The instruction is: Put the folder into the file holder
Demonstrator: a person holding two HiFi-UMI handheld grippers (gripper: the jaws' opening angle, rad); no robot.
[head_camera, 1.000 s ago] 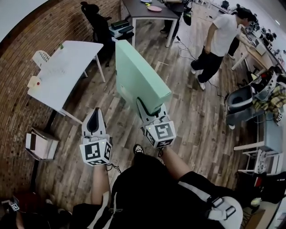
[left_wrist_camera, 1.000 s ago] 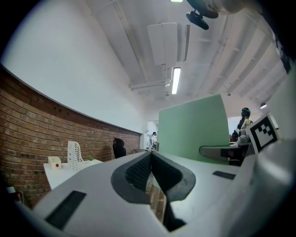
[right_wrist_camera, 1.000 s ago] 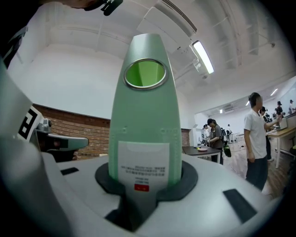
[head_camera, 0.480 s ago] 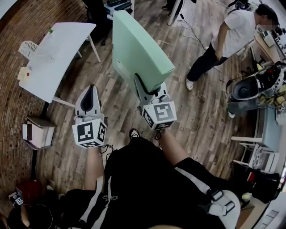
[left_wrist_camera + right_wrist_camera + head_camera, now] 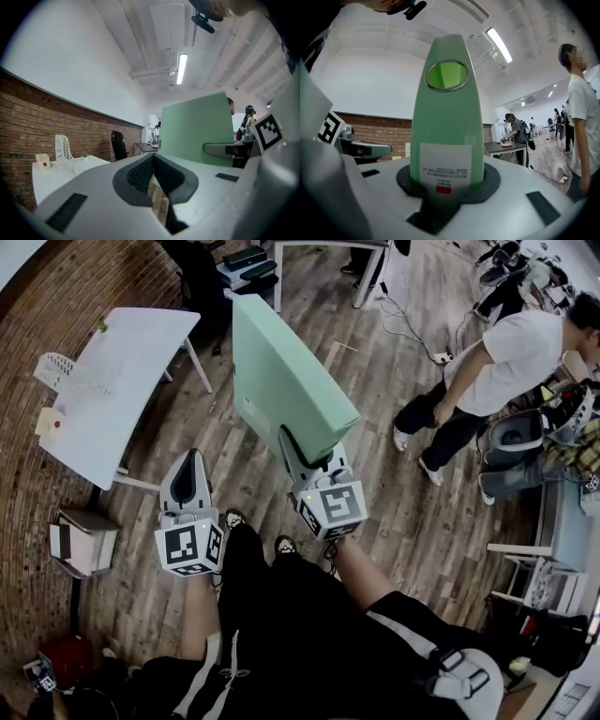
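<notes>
A pale green folder (image 5: pixel 286 381) stands upright on its lower edge in my right gripper (image 5: pixel 307 457), which is shut on its spine end; a white label and a ring hole show on the spine (image 5: pixel 446 117) between the pads. The folder hangs above the wooden floor. My left gripper (image 5: pixel 192 474) is beside it on the left, shut and holding nothing (image 5: pixel 152 161). A white mesh file holder (image 5: pixel 52 369) stands at the far left end of a white table (image 5: pixel 122 362), well ahead and left of both grippers; it also shows in the left gripper view (image 5: pixel 63 149).
A small cream box with a red dot (image 5: pixel 53 420) sits on the table near the file holder. A cardboard box (image 5: pixel 82 542) lies on the floor at left. A person in a white shirt (image 5: pixel 520 357) stands at right, with chairs and desks behind. A black chair (image 5: pixel 202 277) stands beyond the table.
Both grippers have travelled across the room together, the folder still in the right one. The person in the white shirt now appears further right and bent forward.
</notes>
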